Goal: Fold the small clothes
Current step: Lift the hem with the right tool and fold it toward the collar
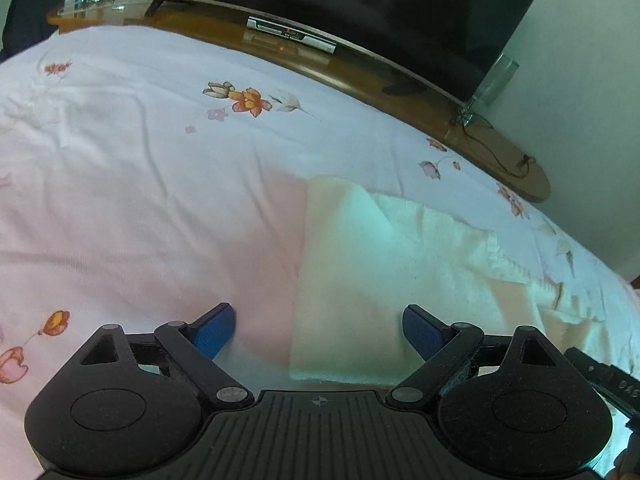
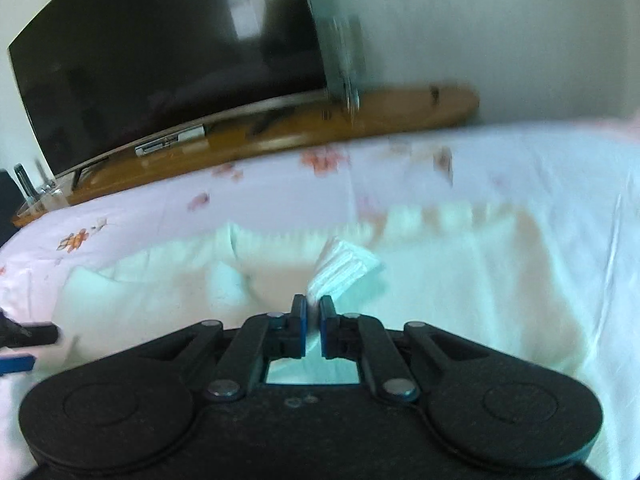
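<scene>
A bed sheet [image 1: 140, 168] with printed flowers fills most of both views. Behind it, across the top of the frame, a dark television [image 1: 360, 8] stands on a long wooden shelf [image 1: 400, 92]. On the sheet lies a pale white cloth [image 1: 380, 280], centre to lower right in the left view, its long axis running from lower left up toward the right edge. The left gripper [image 1: 318, 330] hangs over the cloth's near edge, its blue pads spread wide apart. The right gripper [image 2: 313, 314] has its pads nearly together, pinching a raised fold of the cloth [image 2: 340, 268] at mid-frame.
</scene>
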Action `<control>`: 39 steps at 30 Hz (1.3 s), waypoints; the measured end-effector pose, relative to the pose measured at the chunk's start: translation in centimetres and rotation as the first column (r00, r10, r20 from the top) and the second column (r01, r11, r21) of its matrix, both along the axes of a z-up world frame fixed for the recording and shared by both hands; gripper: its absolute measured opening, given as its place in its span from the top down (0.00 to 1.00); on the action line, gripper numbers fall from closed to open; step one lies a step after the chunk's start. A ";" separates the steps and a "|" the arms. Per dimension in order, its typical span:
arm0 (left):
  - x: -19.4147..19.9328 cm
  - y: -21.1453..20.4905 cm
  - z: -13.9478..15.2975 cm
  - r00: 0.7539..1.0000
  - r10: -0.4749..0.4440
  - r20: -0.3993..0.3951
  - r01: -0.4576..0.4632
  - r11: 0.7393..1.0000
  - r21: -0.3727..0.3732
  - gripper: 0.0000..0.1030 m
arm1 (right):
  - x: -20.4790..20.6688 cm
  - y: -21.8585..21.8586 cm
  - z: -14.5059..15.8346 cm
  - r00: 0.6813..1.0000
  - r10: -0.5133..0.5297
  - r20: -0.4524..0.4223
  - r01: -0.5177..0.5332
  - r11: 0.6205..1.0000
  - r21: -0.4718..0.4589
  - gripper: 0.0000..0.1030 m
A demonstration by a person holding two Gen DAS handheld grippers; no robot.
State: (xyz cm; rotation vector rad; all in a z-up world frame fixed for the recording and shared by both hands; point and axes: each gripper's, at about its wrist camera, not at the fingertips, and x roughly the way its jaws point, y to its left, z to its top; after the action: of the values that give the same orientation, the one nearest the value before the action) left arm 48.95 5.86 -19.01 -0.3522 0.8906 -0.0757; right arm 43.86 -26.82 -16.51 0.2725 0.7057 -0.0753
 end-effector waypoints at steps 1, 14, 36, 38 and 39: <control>0.0 0.0 0.2 1.000 0.006 -0.006 -0.006 1.000 -0.007 0.13 | -0.1 -0.5 -0.1 1.000 0.001 -0.006 -0.001 1.000 0.016 0.74; 0.4 0.3 0.1 0.998 0.062 -0.006 -0.061 0.998 0.033 0.12 | 0.6 -5.1 -1.2 0.999 0.003 -0.048 0.005 0.989 0.151 0.63; 1.5 -2.7 0.4 0.999 0.046 -0.020 -0.047 0.999 -0.022 0.12 | -2.9 -8.4 0.8 0.999 -0.048 0.006 0.048 0.999 0.003 0.91; 1.9 -3.0 0.5 0.999 0.046 -0.016 -0.046 0.998 -0.030 0.12 | -3.4 -9.0 -0.1 0.998 -0.063 -0.016 0.064 0.998 0.025 0.91; 2.2 -3.1 0.5 0.999 0.045 -0.012 -0.045 0.998 -0.036 0.12 | -3.8 -9.0 -0.3 0.997 -0.081 -0.007 0.081 0.997 -0.002 0.91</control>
State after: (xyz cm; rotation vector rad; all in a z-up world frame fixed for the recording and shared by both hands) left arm 51.16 2.71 -18.47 -0.4065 0.8930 -0.0486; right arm 40.04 -35.81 -16.79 0.2988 0.7019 -0.1541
